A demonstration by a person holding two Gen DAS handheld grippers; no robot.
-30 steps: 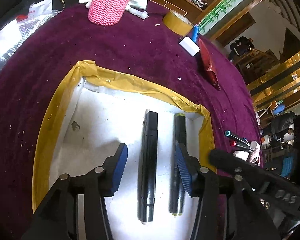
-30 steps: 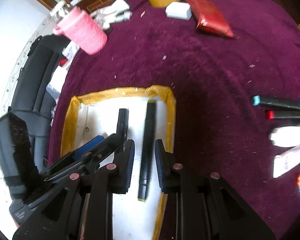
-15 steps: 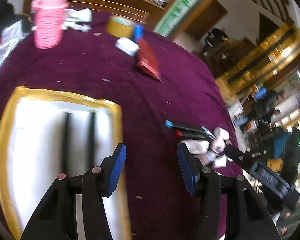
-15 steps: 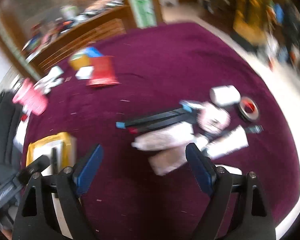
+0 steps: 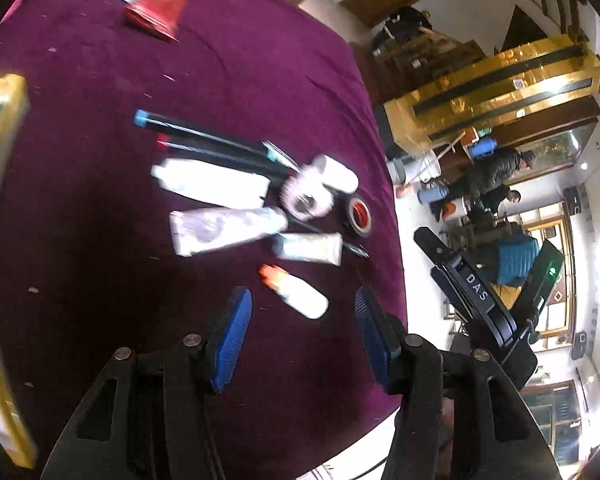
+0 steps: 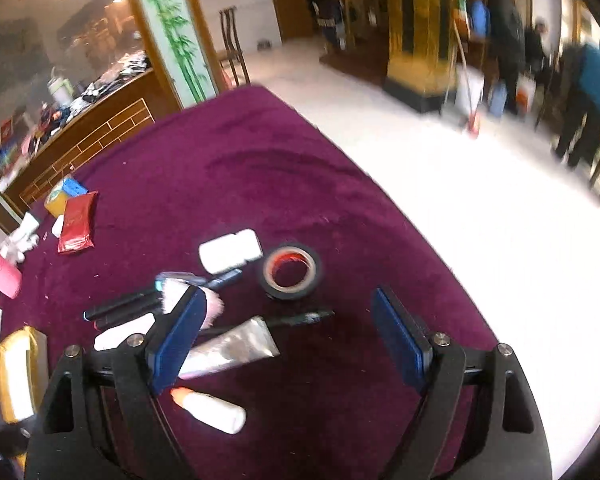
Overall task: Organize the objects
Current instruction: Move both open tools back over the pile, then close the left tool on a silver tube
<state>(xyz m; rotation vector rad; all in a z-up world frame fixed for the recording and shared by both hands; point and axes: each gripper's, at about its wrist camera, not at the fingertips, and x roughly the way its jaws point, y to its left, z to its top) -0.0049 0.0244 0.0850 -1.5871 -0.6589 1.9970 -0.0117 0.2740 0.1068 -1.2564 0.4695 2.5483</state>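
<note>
While the left gripper [image 5: 302, 334] hangs released and empty over the purple cloth [image 5: 100, 280], a white bottle with orange cap [image 5: 294, 290] lies just ahead between its jaws, tubes [image 5: 224, 228] and markers [image 5: 204, 136] beyond. Right wrist view: right gripper [image 6: 290, 340] spread wide, empty, above tape roll [image 6: 291, 271] and silver tube [image 6: 230, 350].

The left tongs [image 5: 302, 334] are hanging open and empty over the purple table [image 5: 228, 64]. Just beyond the blue pads [image 5: 233, 336] a small white bottle [image 5: 296, 292] with an orange cap is lying. Farther off, two black markers [image 5: 204, 140], white tubes [image 5: 224, 228] and a black tape roll [image 5: 359, 216] are crowding together. A yellow-edged tray [image 5: 4, 96] is showing at far left, blurred.
</note>
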